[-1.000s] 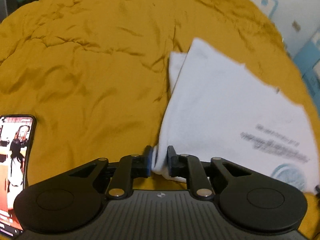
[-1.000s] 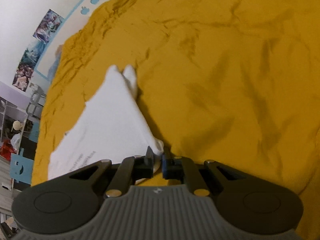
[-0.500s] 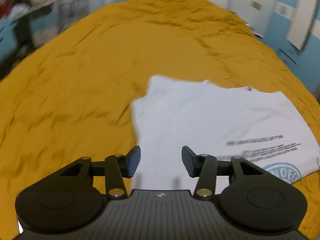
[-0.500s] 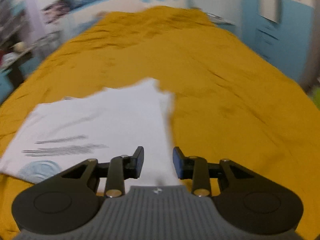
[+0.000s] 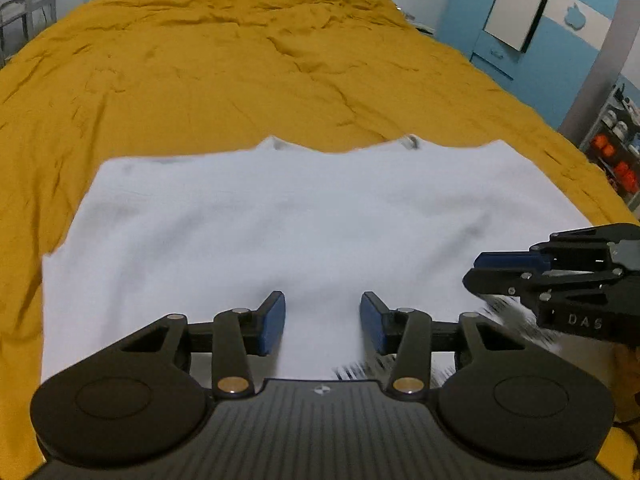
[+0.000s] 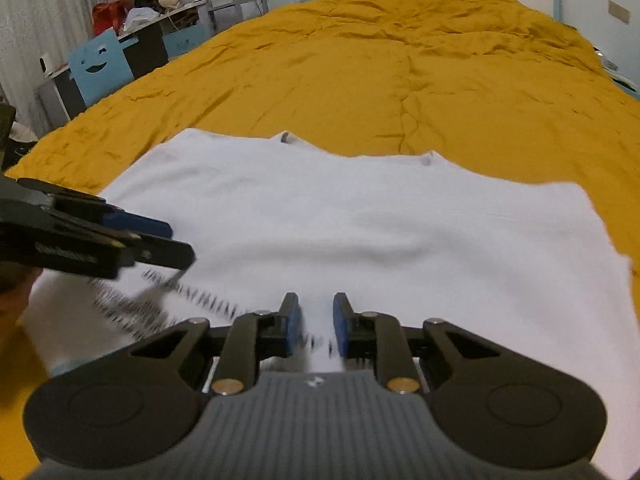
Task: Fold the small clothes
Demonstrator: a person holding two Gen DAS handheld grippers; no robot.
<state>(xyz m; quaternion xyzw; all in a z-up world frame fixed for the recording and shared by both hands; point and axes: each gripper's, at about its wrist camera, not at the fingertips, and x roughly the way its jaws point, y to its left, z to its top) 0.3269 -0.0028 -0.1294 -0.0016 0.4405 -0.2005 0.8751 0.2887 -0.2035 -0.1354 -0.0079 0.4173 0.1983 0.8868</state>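
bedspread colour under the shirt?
Mustard yellow, plain and wrinkled bedspread; the white shirt lies on it. Right wrist view shows it best.

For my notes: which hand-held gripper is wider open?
The left hand-held gripper; both are closing above the white shirt, gripping nothing, the right hand-held gripper much narrower.

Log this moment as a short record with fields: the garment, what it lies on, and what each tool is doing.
garment: white T-shirt, spread flat, printed text near its close edge
surface: mustard-yellow bedspread, wrinkled
left tool: over the shirt's near edge, jaws closing, nothing pinched between them
right tool: over the near edge beside the print, jaws closing, narrow gap, no cloth visibly gripped
fold state: no fold visible yet
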